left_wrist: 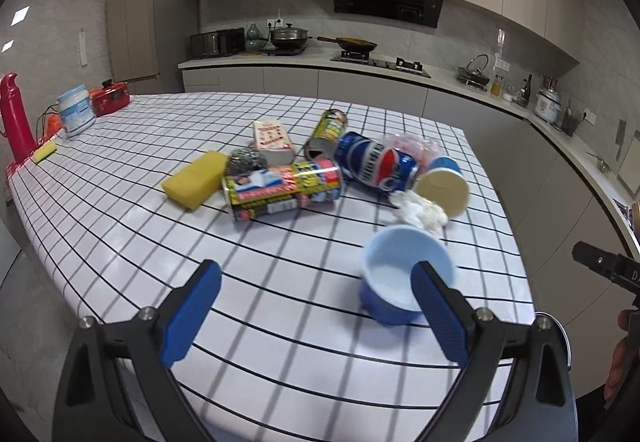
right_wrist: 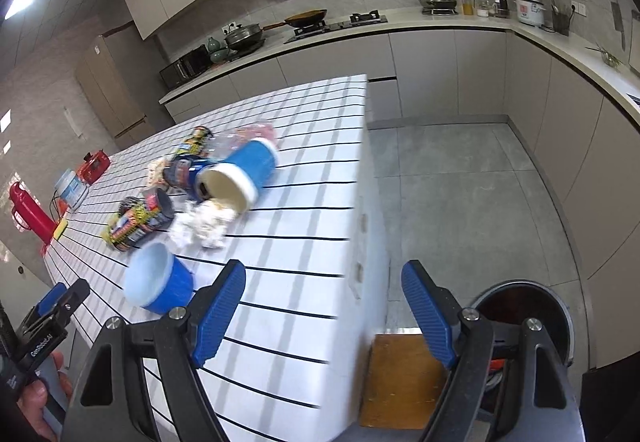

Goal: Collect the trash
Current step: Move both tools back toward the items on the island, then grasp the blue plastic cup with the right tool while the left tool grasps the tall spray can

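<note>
Kitchen cabinets, a black hood and a stove with pans line the far wall behind the white surface ruled with black grid lines.

Near the surface's front edge a small blue cup stands, its pale mouth tipped toward the left gripper. Just beyond the cup lies crumpled white paper, touching the cream mouth of a larger blue cup that lies on its side, its long axis running away from the small cup. Beyond the paper a blue cola can also lies on its side, and left of it a yellow printed can lies flat with its long axis across the surface. A second yellow can, a steel scrubber, a yellow sponge and a small carton cluster behind and left of that can.

Left gripper jaws are spread wide and hold nothing, the right blue pad in front of the small cup. Right gripper jaws are likewise spread and hold nothing, over the surface's edge; below them on the floor sits a round bin.
</note>
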A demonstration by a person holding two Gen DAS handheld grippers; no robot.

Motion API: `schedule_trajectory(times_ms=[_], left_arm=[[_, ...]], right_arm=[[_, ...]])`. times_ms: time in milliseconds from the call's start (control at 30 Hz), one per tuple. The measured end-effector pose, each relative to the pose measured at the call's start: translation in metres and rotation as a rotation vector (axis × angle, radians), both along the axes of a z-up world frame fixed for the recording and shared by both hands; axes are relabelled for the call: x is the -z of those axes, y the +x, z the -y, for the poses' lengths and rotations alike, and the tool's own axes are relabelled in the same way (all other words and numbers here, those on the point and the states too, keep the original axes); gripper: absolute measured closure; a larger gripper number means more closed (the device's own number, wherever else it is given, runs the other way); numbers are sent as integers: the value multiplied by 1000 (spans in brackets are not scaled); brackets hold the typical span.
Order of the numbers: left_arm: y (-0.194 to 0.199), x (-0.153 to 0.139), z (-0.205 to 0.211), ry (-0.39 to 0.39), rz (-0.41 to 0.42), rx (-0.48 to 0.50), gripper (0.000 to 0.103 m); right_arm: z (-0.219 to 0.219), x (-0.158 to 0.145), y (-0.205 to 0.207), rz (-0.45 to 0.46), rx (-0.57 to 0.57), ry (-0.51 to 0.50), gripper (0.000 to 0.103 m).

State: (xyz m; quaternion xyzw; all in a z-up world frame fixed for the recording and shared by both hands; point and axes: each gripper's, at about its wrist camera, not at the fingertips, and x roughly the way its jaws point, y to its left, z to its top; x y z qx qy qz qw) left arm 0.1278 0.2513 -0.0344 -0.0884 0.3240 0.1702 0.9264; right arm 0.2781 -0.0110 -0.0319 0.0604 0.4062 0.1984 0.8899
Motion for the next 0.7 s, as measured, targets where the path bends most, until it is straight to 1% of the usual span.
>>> schedule_trajectory(times_ms=[133, 267, 467, 600, 700], left_arm=[[0, 5, -38, -2, -4, 18, 7], [-2, 7, -64, -8, -7, 33, 7], [-4, 13, -100, -23, -17, 54, 7], [-3, 15, -117, -33, -20, 65, 7], [-1, 18, -127, -43, -22, 73, 7]], right_arm=[[-43, 1, -8, 4, 2, -6, 21], [-76, 5, -15, 0, 3, -6, 21], [-117, 6, -25, -4, -3, -13, 21], [-149, 8, -32, -1, -28, -33, 21], [-168, 13, -33, -12, -49, -53, 19]])
